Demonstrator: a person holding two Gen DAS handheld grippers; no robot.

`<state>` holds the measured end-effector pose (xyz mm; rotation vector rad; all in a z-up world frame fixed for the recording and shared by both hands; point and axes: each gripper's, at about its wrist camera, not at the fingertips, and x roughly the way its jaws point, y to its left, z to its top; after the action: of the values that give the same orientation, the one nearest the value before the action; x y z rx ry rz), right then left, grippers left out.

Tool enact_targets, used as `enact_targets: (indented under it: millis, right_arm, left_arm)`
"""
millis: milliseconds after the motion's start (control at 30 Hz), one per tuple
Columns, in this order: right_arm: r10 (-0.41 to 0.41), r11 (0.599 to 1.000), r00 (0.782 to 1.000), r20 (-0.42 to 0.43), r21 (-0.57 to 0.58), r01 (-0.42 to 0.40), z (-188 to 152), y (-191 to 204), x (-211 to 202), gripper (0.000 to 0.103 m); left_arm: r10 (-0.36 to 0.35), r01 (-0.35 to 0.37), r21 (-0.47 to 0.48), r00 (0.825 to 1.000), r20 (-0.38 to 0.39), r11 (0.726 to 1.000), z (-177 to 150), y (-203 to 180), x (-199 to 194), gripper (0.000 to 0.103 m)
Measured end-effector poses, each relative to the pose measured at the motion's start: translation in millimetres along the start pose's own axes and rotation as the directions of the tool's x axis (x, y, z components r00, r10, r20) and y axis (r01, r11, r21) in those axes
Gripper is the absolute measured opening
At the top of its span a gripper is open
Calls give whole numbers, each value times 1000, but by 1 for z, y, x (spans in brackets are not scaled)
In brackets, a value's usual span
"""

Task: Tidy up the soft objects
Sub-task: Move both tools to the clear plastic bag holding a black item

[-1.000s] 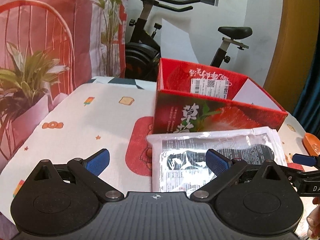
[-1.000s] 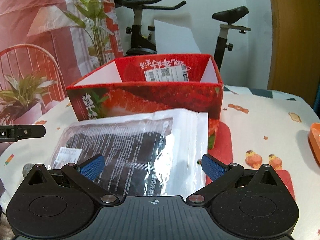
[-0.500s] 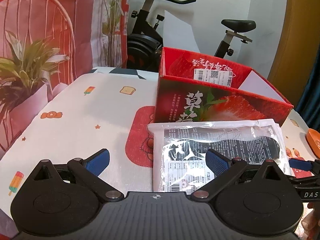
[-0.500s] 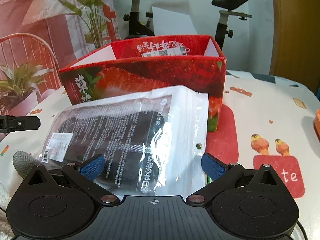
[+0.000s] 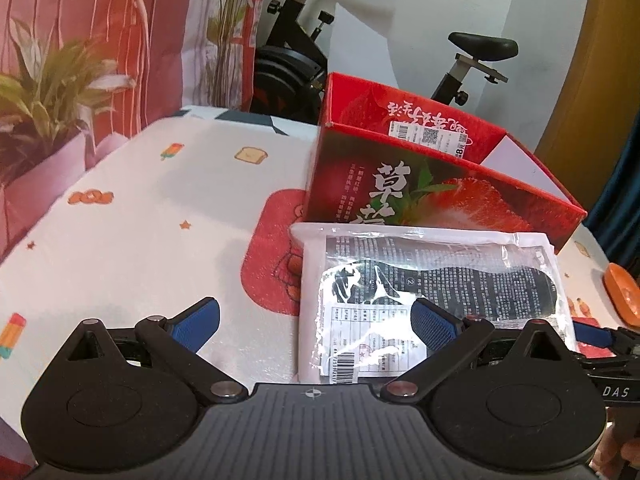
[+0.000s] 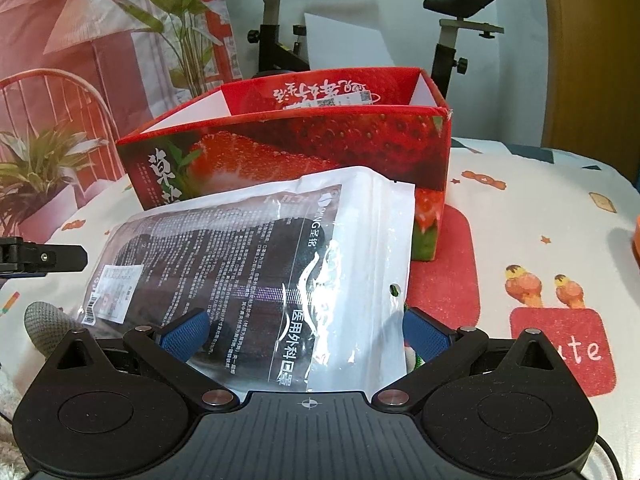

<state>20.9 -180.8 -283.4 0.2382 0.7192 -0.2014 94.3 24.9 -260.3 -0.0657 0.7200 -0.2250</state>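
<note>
A clear plastic packet of black face masks [image 5: 432, 292] lies on the tablecloth against the front of an open red strawberry box [image 5: 440, 192]. My left gripper [image 5: 315, 326] is open at the packet's left end, its right finger over the plastic and its left finger over bare cloth. My right gripper [image 6: 305, 334] is open too, and the packet [image 6: 256, 264] runs between its fingers, sloping up toward the box [image 6: 304, 152]. Each gripper shows at the edge of the other's view: the right gripper [image 5: 600, 336] and the left gripper [image 6: 40, 258].
A grey fuzzy item [image 6: 44, 324] lies left of the right gripper, and something green [image 6: 412, 360] peeks from under the packet. An orange dish [image 5: 622, 294] sits at the table's right. A potted plant [image 5: 44, 92] and an exercise bike [image 5: 304, 52] stand beyond the table.
The right gripper has dropped lower and pushed forward, so the packet now reaches between its fingers. The left gripper has shifted slightly along the packet's end. Both stayed open.
</note>
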Motion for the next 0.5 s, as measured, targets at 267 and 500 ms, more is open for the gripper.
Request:
enact_targets:
  millis: [267,500]
  right_arm:
    - [-6,1000,1000,-2,-29,6,6,2,2,102]
    - [3,995,1000,-9,-98,-4,16,4,3,97]
  left_arm:
    - [-75,73,-42,996,-45,996,10,11,16,102]
    - [-140,139,-15,987,-81,990,27,18,33,85]
